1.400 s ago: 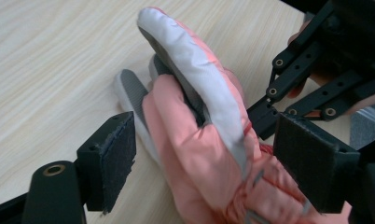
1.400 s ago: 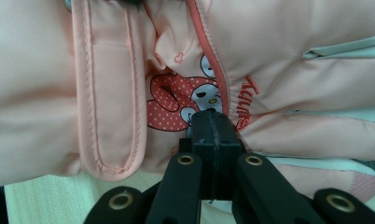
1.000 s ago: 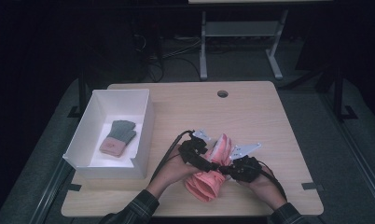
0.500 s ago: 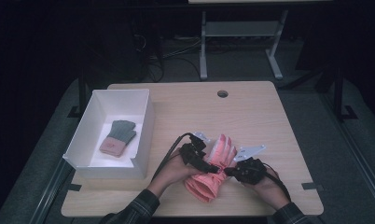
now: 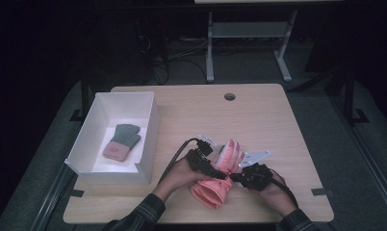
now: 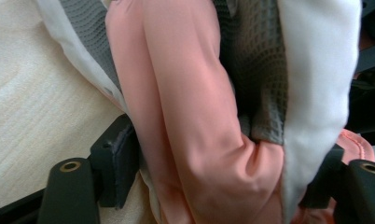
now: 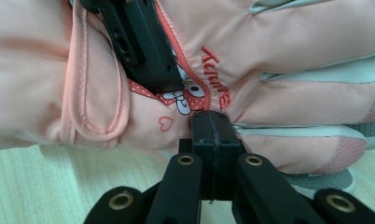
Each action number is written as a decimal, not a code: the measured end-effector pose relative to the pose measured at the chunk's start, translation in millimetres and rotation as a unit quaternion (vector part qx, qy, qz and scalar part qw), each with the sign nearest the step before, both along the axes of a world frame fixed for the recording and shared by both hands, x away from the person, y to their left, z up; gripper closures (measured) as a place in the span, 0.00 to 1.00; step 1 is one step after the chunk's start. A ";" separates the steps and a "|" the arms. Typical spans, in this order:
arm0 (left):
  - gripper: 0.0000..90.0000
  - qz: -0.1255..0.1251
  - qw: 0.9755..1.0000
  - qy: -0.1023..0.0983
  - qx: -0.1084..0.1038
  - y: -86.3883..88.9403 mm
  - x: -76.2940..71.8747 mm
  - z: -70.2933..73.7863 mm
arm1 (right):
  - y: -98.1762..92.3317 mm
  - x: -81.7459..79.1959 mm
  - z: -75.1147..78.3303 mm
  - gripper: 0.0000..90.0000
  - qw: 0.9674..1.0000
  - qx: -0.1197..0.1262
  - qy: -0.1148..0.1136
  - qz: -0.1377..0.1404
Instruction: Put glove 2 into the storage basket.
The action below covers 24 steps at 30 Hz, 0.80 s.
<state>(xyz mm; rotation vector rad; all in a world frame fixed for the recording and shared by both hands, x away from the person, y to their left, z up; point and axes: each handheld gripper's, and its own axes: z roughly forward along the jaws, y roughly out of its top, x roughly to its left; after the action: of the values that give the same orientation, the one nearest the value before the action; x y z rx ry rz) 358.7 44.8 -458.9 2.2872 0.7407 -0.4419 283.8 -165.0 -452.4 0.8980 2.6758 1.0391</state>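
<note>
A pink padded glove (image 5: pixel 215 185) with white and grey fingers lies near the table's front edge, its fingers pointing away from me. My left gripper (image 5: pixel 221 174) comes in from the left. In the left gripper view its jaws have just been closing, and the bunched glove (image 6: pixel 190 116) is pressed between the gripper's (image 6: pixel 218 175) pads. My right gripper (image 5: pixel 233 176) comes from the right. In the right gripper view its jaws (image 7: pixel 212 122) are shut at the glove's (image 7: pixel 293 56) edge, where the fabric puckers. One left finger (image 7: pixel 139 46) lies across the cuff.
A white box (image 5: pixel 150 130) stands at the table's left with a green and pink knit glove (image 5: pixel 122 142) inside. The wooden table (image 5: pixel 259 115) has a cable hole (image 5: pixel 229 96) at the back. A metal stand (image 5: pixel 249 33) stands on the dark floor behind.
Both hands and the pink glove have stayed almost where they were near the front edge. Nothing was let go.
</note>
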 end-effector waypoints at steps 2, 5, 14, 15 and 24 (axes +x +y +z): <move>0.34 0.000 1.000 0.009 -0.002 0.5 0.9 -0.3 | 0.6 0.0 -0.3 1.00 1.000 0.000 0.000 -0.001; 0.40 -0.006 1.000 0.025 -0.005 2.1 3.6 -1.5 | 1.4 0.0 -0.7 1.00 1.000 0.000 0.000 -0.002; 0.60 -0.004 1.000 0.025 -0.010 3.3 2.5 1.0 | 0.8 1.0 -1.5 1.00 1.000 0.002 0.001 -0.001; 0.62 -0.002 1.000 0.027 -0.012 3.8 2.3 1.1 | 0.3 1.1 -1.5 1.00 1.000 0.002 0.001 0.000; 0.67 0.011 0.999 0.017 -0.030 8.7 -1.2 8.1 | -16.0 -3.1 10.3 0.85 0.999 0.052 0.001 0.007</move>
<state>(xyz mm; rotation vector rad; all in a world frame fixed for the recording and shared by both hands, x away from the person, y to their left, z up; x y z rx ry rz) 357.5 53.5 -450.8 2.2183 0.7590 -0.4862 280.6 -180.9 -442.1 0.8995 2.6547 1.1915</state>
